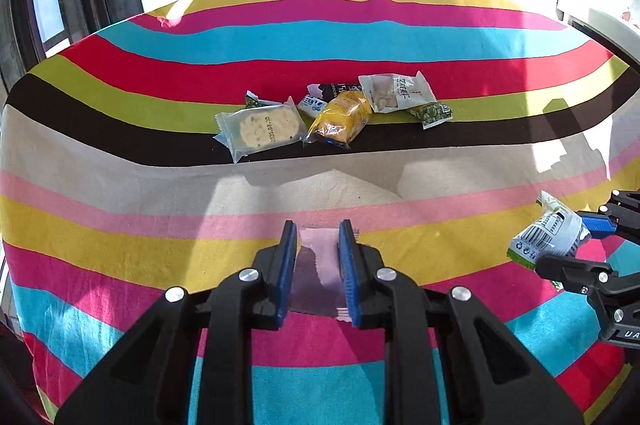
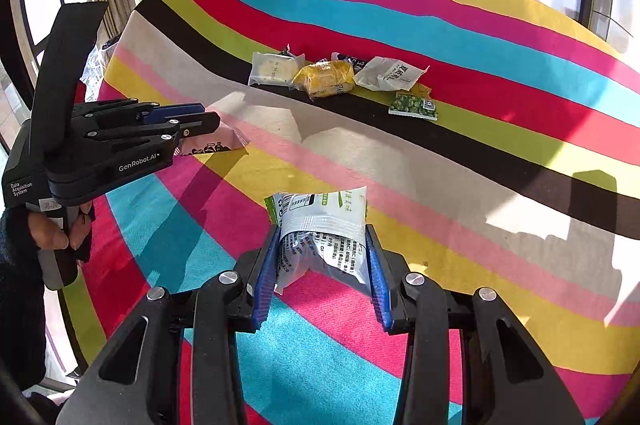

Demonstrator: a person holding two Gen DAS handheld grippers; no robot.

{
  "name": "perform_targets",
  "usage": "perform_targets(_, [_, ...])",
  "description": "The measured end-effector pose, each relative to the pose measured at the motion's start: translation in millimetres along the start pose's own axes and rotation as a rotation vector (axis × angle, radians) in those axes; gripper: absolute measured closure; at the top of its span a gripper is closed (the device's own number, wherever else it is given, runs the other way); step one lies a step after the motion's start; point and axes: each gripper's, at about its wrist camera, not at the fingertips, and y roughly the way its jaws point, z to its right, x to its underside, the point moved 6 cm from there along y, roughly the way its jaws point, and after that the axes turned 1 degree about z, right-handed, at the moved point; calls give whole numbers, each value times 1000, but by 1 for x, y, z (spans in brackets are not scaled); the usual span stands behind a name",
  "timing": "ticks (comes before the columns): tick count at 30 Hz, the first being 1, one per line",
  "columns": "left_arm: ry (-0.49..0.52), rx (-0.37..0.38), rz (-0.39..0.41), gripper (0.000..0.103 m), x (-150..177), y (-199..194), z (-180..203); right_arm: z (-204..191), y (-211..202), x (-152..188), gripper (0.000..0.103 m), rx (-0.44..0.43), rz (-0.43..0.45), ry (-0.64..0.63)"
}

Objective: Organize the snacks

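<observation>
From the left wrist I see my left tongs (image 1: 318,245) clamped on a thin pink sachet (image 1: 316,265), flat and floppy between the pads. It looks feather-light and slick, so I judge a hold across its middle safest; a corner would let it droop or slip. Ahead, on the striped cloth of the counter (image 1: 120,209), lies the snack pile (image 1: 332,113): a cracker pack, a yellow bag and green pea packets, crinkly and probably easy to crush. Dark window frames stand behind in strong sun.

From the right wrist, my right tongs (image 2: 322,261) pinch a white-and-green packet (image 2: 320,221), its foil buckled between the pads and held clear of the cloth. It is soft, so I would keep the squeeze gentle. A hand (image 2: 52,229) grips the left rig's handle.
</observation>
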Motion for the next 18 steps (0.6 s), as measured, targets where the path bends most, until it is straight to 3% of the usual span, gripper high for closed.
perform_targets(7, [-60, -2, 10, 83, 21, -21, -19, -42, -8, 8, 63, -138, 42, 82])
perform_targets(11, [-95, 44, -28, 82, 33, -24, -31, -51, -8, 14, 63, -136, 41, 87])
perform_targets(13, [-103, 56, -49, 51, 39, -23, -36, -51, -10, 16, 63, -140, 39, 94])
perform_targets(14, [-94, 60, -45, 22, 40, -23, -36, -50, -10, 17, 63, -143, 40, 96])
perform_targets(18, [-28, 105, -94, 19, 37, -11, -22, -48, -12, 21, 62, -158, 42, 121])
